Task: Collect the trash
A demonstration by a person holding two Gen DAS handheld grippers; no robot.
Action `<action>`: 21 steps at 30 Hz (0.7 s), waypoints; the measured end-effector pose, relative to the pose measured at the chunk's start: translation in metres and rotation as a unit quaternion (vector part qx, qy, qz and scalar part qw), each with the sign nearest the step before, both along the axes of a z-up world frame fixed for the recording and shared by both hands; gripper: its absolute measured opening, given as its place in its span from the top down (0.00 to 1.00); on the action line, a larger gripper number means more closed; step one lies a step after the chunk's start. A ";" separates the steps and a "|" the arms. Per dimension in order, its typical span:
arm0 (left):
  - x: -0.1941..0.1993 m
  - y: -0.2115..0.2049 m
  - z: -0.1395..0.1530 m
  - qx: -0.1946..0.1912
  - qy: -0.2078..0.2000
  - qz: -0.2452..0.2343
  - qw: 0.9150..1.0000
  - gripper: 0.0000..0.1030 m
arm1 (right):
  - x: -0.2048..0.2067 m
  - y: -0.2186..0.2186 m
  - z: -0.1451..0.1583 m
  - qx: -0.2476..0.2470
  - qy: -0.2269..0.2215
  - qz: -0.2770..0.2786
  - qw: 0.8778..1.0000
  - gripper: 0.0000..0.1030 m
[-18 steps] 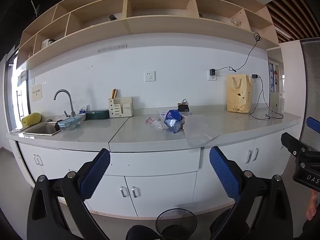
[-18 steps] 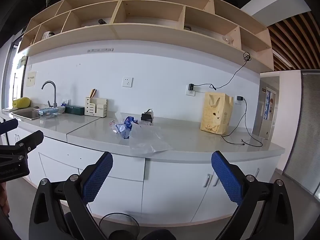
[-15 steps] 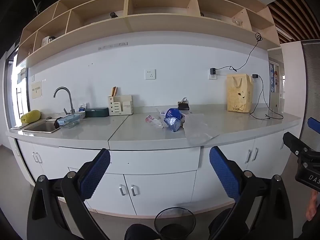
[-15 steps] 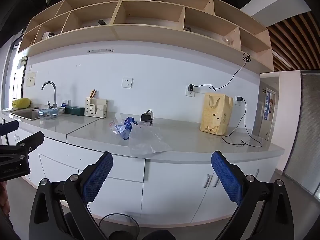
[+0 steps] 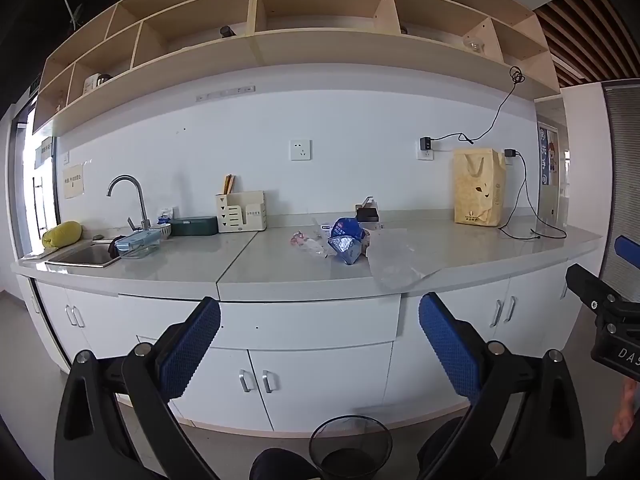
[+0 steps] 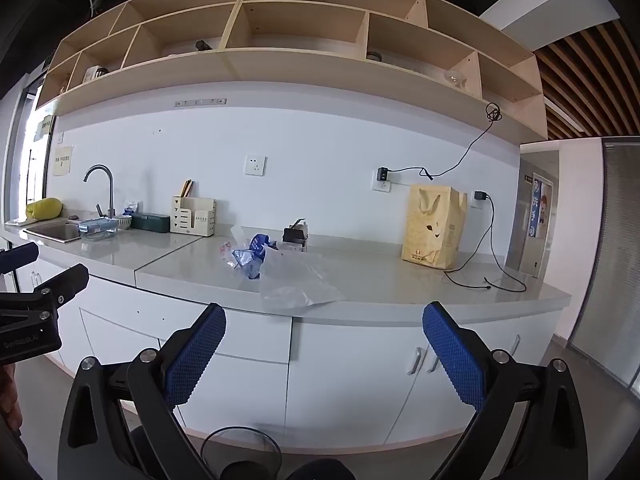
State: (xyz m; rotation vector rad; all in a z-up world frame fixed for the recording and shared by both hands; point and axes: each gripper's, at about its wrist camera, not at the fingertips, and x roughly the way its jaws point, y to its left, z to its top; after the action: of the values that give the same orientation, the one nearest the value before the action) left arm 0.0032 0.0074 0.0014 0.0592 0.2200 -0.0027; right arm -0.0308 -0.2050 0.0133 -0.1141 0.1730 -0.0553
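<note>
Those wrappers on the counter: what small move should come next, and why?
Probably step both grippers closer to the counter. The left gripper and right gripper stand open and empty, well short of the blue wrapper and clear plastic bag, while the bin waits on the floor below.

This is a small office kitchen: a long grey counter (image 5: 280,264) runs over white cabinets (image 5: 312,380), with a sink (image 5: 86,256) and tap (image 5: 128,200) at the left (a window beside it), open wooden shelves (image 5: 320,20) overhead, and wall sockets (image 5: 300,150).
</note>
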 end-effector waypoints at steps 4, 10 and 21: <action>0.002 -0.004 -0.001 0.001 0.003 -0.001 1.000 0.04 | 0.003 0.002 -0.001 -0.002 0.001 0.000 1.000 0.03; 0.000 -0.005 0.000 -0.001 0.002 -0.003 1.000 0.04 | 0.003 0.003 -0.001 -0.002 0.002 0.000 1.000 0.03; -0.001 -0.002 0.002 -0.004 -0.001 -0.003 1.000 0.04 | 0.003 0.005 -0.001 -0.001 -0.002 -0.002 1.000 0.03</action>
State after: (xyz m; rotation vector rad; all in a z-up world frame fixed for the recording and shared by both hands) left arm 0.0023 0.0052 0.0032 0.0514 0.2185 -0.0100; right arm -0.0282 -0.1997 0.0124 -0.1148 0.1700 -0.0593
